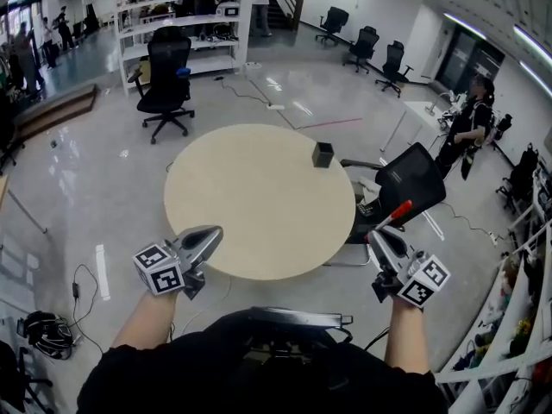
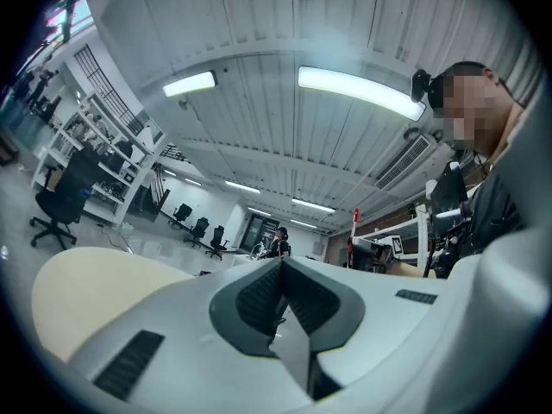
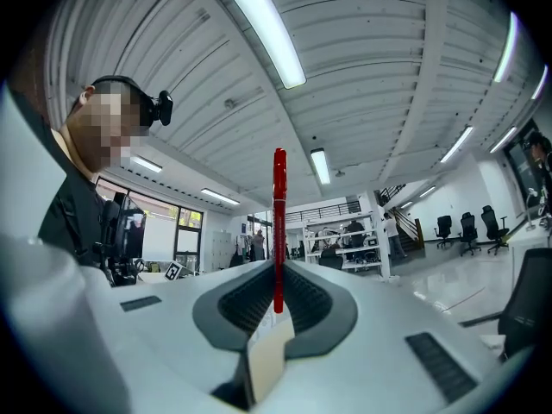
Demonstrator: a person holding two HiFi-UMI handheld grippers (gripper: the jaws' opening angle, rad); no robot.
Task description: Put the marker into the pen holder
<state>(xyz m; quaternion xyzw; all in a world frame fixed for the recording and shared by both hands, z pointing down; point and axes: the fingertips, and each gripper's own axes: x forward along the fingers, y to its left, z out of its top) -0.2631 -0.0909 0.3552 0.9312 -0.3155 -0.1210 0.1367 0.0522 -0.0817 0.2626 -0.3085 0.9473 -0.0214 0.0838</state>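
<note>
Glossy office floor (image 1: 103,171), pen holder (image 1: 323,154) on round table (image 1: 259,205); my right gripper (image 1: 377,234) pinches the marker (image 1: 397,212), left gripper (image 1: 211,234) pressed together.

The pen holder (image 1: 323,154) stands far right on the table (image 1: 250,222); the right gripper (image 1: 378,235), clamping the marker (image 1: 395,213), is off its near-right edge.

A large open office with a glossy grey floor (image 1: 285,89). A round beige tabletop (image 1: 259,201) stands in the middle. A black office chair (image 1: 166,72) sits at far left before white shelving (image 1: 185,24); more black chairs (image 1: 364,46) stand at far right. Long strip lights (image 2: 358,89) glow on a ribbed ceiling (image 2: 259,24).
</note>
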